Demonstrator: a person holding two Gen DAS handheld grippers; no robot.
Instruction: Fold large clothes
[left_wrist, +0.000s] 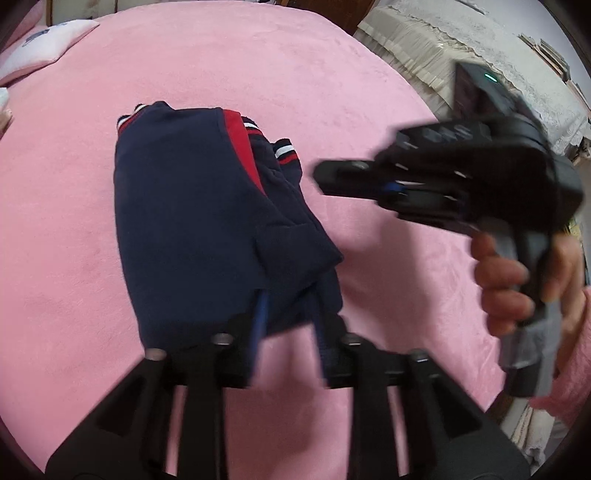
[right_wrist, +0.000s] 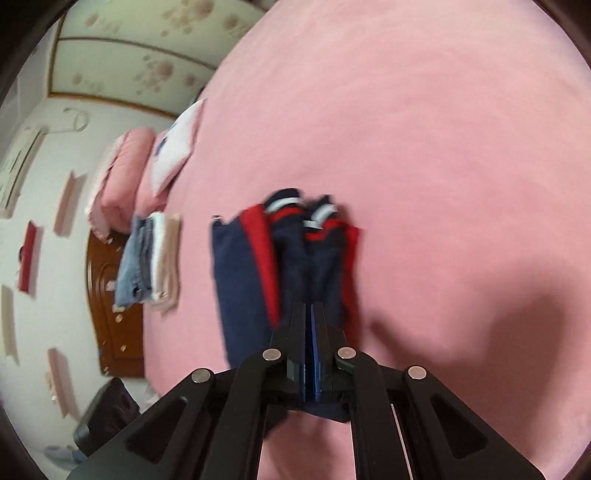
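A folded navy garment with red panels and striped cuffs (left_wrist: 192, 218) lies on the pink bed cover (left_wrist: 258, 74). My left gripper (left_wrist: 288, 317) is open, its fingers resting over the garment's near edge. My right gripper shows in the left wrist view (left_wrist: 325, 177), held in a hand just right of the garment with nothing in it. In the right wrist view the right gripper (right_wrist: 308, 314) has its jaws together, above the garment (right_wrist: 280, 266).
A pink and white pillow (left_wrist: 48, 48) lies at the bed's far left. A stack of folded clothes (right_wrist: 151, 258) sits by the pillows near the bed edge. A lace-covered piece of furniture (left_wrist: 480, 55) stands beyond the bed's right side.
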